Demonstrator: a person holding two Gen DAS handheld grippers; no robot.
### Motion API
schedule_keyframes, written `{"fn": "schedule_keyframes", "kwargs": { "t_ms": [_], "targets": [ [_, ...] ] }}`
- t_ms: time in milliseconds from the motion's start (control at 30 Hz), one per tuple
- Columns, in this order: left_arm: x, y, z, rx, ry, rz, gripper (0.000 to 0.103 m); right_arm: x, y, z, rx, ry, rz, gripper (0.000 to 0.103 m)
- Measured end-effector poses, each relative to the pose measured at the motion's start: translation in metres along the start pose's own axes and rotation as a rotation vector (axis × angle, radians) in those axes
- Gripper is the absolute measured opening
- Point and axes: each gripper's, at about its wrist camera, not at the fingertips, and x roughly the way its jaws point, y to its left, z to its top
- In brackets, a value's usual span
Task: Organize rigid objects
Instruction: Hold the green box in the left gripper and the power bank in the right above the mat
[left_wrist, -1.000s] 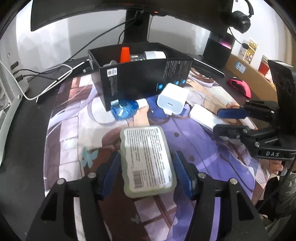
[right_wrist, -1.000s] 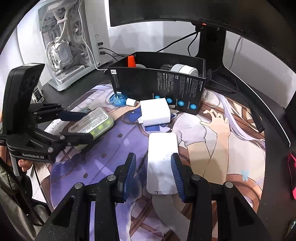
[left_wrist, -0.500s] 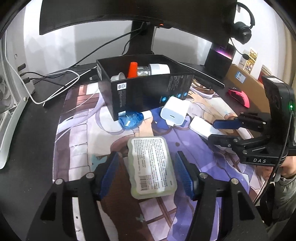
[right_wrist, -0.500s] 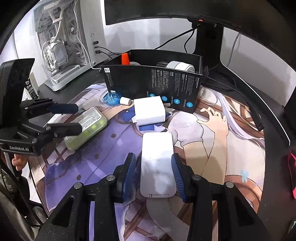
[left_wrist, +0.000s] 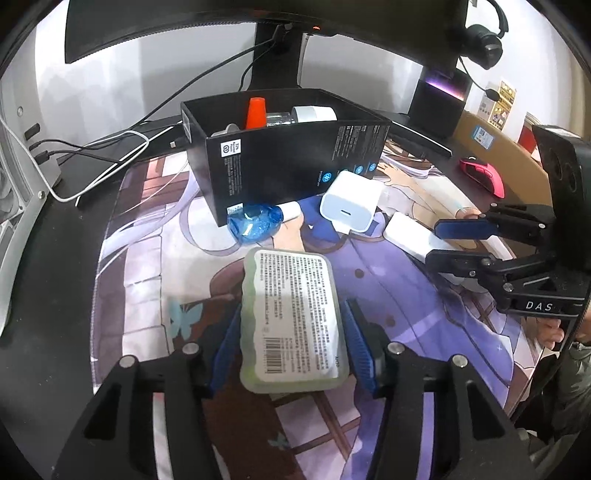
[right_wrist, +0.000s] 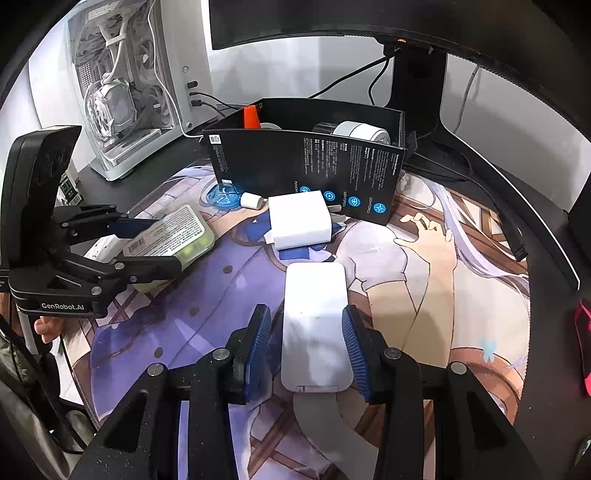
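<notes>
taking the black box (left_wrist: 295, 158) as the landmark and going left to right; nearest its front left corner lies a blue clear bottle (left_wrist: 255, 223) with a white cap, on its side, touching or just short of the box wall; it looks light, round and slick, likely to roll, so i would pinch it across the body rather than the cap; nearer the camera than the bottle sits the green case (left_wrist: 291, 317) with a printed label, flat on the mat; the left gripper (left_wrist: 291, 347) straddles its near half and its jaws have just been closing, the blue pads right at the long edges, firm contact not certain; the case looks stiff, light plastic, smooth-sided, so the long edges near the middle seem the best hold; in front of the box's right half lies a white charger (left_wrist: 351, 206), blocky and hard, probably dense for its bulk, with flat faces to clamp; further out from the box than the charger is the white slab (right_wrist: 316, 325), rounded and glossy; the right gripper (right_wrist: 306, 343) is clamped across its narrow width; it looks rigid but slippery, so it could slide if tilted.
</notes>
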Motion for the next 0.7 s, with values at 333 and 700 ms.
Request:
{"fn": "schedule_keyframes", "kwargs": {
  "t_ms": [333, 700],
  "targets": [
    [0.002, -0.001, 0.0, 0.007, -0.012, 0.01, 0.053, 0.002, 0.003, 0.0, -0.012, -0.003, -0.013, 0.041],
    [-0.009, 0.0, 0.002, -0.003, -0.031, 0.003, 0.054, 0.002, 0.002, 0.001, -0.008, 0.0, -0.005, 0.041]
  ]
}}
